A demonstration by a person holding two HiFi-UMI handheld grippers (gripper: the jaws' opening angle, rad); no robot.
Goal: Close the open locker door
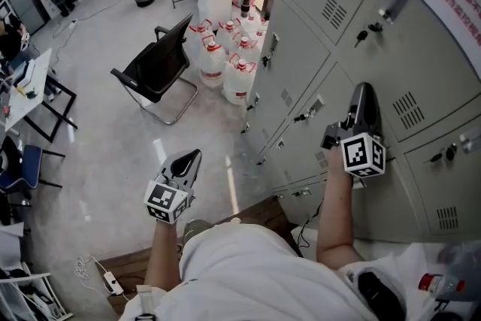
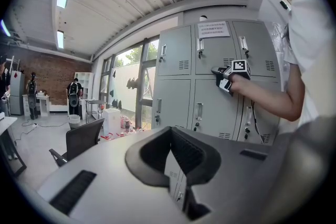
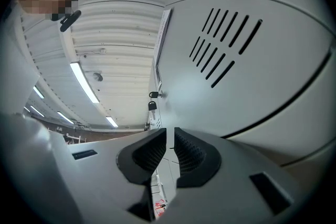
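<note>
Tongs on the right stand a narrow slit apart, the ribbed pads not quite meeting and nothing between them. Their tip is raised close up against the grey locker door, just below its slanted vent slots; whether the tip actually touches the metal cannot be told. In the head view the same tongs point at that door, which lies level with the doors around it in the bank of lockers.

The left tongs are brought together at the tip and carry nothing. They hang low and well apart from the lockers, over the grey floor in the head view. Further off on that floor stand a black chair and a cluster of water jugs beside the lockers.
</note>
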